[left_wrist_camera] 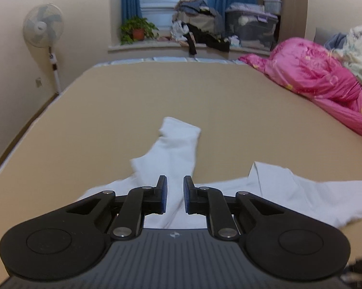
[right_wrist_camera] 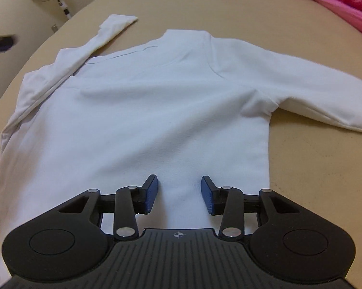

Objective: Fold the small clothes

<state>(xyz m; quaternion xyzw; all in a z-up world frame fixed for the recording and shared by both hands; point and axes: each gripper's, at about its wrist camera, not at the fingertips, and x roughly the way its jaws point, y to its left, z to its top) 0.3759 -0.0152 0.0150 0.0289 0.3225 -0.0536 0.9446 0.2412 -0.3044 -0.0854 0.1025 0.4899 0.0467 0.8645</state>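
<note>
A small white long-sleeved shirt (right_wrist_camera: 144,110) lies flat on the tan bed surface (right_wrist_camera: 313,180), collar away from me. Its left sleeve (right_wrist_camera: 103,36) is bent up along the body; its right sleeve (right_wrist_camera: 313,91) stretches out to the right. My right gripper (right_wrist_camera: 179,193) is open above the shirt's lower hem, holding nothing. In the left wrist view the shirt (left_wrist_camera: 289,192) and its left sleeve (left_wrist_camera: 176,149) show. My left gripper (left_wrist_camera: 175,195) is open with a narrow gap, just above the sleeve near the shoulder, nothing between the pads.
A pink quilt (left_wrist_camera: 320,82) and other bedding lie along the bed's right side. A standing fan (left_wrist_camera: 43,26) is by the left wall. A windowsill at the back holds a plant (left_wrist_camera: 137,30), piled clothes and a storage box (left_wrist_camera: 251,30).
</note>
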